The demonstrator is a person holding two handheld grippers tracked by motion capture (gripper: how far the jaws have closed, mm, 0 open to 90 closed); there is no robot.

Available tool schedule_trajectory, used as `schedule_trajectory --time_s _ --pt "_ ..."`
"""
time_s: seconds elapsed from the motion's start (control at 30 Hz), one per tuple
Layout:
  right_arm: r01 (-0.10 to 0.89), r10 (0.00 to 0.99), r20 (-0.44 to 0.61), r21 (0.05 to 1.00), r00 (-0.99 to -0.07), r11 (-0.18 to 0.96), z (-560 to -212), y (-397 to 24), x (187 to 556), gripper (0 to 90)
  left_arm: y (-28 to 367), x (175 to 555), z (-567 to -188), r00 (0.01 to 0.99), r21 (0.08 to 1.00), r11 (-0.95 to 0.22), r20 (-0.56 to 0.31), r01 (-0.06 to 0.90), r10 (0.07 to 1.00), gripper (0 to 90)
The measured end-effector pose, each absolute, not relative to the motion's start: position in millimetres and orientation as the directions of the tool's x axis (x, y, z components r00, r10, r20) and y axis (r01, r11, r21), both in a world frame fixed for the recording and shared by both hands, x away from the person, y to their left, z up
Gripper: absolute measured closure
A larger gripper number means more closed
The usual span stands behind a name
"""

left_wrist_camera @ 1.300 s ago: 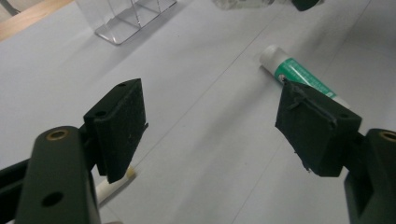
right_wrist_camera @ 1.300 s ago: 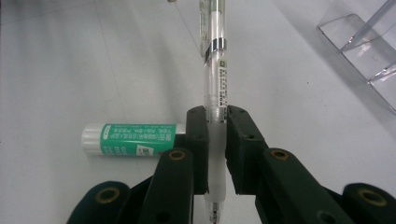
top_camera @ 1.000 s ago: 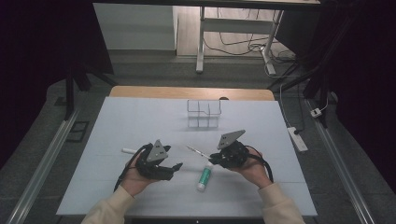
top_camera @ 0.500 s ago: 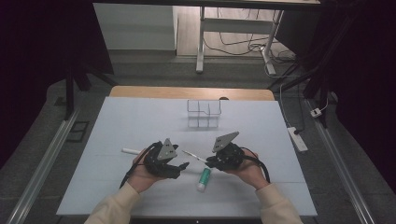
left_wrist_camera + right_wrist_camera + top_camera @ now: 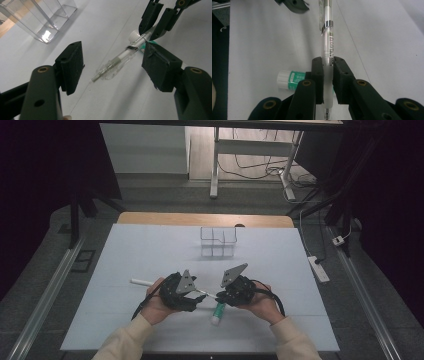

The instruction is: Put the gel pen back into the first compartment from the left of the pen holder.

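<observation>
Right now: right gripper clamped on the frosted grip end of a clear plastic ballpoint pen, barrel held level just above the white tabletop and reaching toward the other hand. Left gripper facing it, 2 jaws apart on either side of the pen's clip end, just been narrowing, pads not yet touching the barrel.

Likely a hand-over or a pull-apart. To do it well: keep the right grip steady, centre the barrel between the left pads, close squarely near the metal band rather than on the thin tip, avoid twisting.

Below the right gripper, a green-and-white glue stick lying flat; farther back, a clear 3-compartment acrylic holder; left of the hands, a white stick-like item.
</observation>
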State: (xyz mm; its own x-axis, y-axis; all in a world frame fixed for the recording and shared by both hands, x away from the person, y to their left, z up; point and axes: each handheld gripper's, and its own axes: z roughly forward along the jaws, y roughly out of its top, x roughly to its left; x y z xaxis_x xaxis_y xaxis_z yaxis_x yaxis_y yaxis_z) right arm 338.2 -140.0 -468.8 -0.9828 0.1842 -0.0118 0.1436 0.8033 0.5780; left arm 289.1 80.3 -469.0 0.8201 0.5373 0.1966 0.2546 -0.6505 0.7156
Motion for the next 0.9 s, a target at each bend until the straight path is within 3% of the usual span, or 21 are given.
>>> schedule_trajectory --time_s 0.5,0.9 --pt "0.128 0.154 0.004 0.581 -0.988 0.804 -462.5 -134.6 335.1 78.8 68.3 286.8 -478.7 0.848 0.645 -0.739 0.269 0.194 0.457 43.2" --pt "0.135 0.141 0.033 0.564 -0.989 0.814 -462.3 -134.9 335.6 78.9 65.9 282.4 -479.7 0.888 0.620 -0.772 0.265 0.141 0.376 68.3"
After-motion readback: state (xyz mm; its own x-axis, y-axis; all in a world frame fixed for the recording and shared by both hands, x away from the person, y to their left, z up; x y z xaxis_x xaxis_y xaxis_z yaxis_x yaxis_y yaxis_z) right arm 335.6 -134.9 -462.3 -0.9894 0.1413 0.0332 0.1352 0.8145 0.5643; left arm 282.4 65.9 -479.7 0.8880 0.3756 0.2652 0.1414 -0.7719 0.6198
